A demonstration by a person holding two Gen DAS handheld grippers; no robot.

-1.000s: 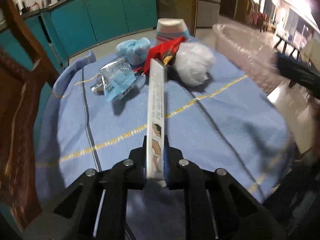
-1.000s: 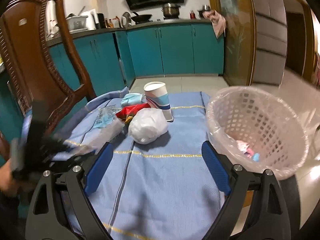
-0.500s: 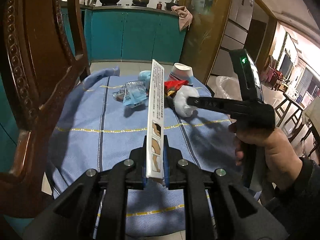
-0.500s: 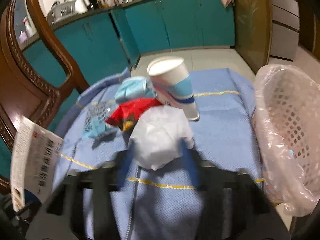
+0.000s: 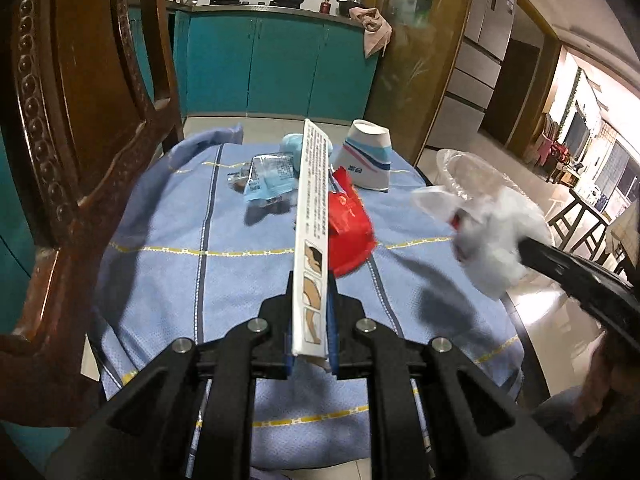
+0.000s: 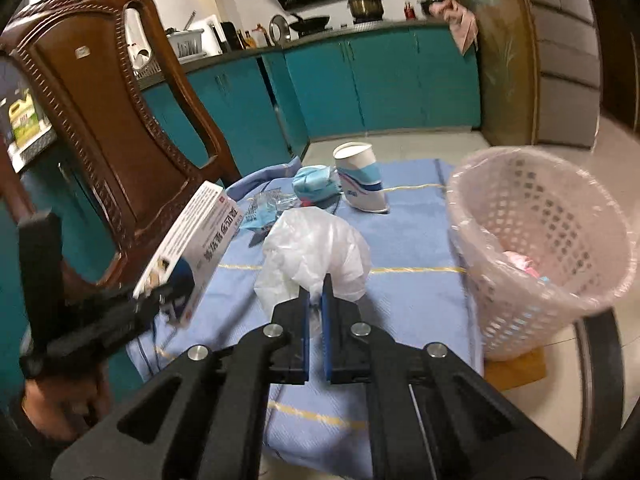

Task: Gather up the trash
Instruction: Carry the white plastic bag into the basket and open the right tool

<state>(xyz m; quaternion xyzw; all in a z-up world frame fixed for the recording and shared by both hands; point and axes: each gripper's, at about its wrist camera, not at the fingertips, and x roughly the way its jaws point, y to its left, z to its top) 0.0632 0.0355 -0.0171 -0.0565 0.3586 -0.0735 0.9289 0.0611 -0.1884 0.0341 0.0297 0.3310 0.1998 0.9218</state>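
My left gripper (image 5: 310,300) is shut on a flat white carton (image 5: 312,216), held edge-up above the blue cloth; the carton also shows in the right wrist view (image 6: 188,252). My right gripper (image 6: 316,304) is shut on a crumpled white plastic bag (image 6: 316,252), lifted off the table; the bag shows blurred in the left wrist view (image 5: 496,240). A pink mesh waste basket (image 6: 536,236) lined with plastic stands at the right table edge with some scraps inside. On the cloth lie a red wrapper (image 5: 348,224), a blue packet (image 5: 266,184), a blue mask (image 6: 316,182) and a tipped paper cup (image 6: 360,184).
A carved wooden chair (image 6: 104,128) stands close at the table's left side. The blue tablecloth (image 5: 200,272) covers a round table. Teal kitchen cabinets (image 6: 380,80) are behind. The tiled floor (image 5: 552,320) shows off the table's right edge.
My right gripper has closed on the white plastic bag and lifted it off the cloth toward the right. The red wrapper is now uncovered. My left gripper still holds the carton.
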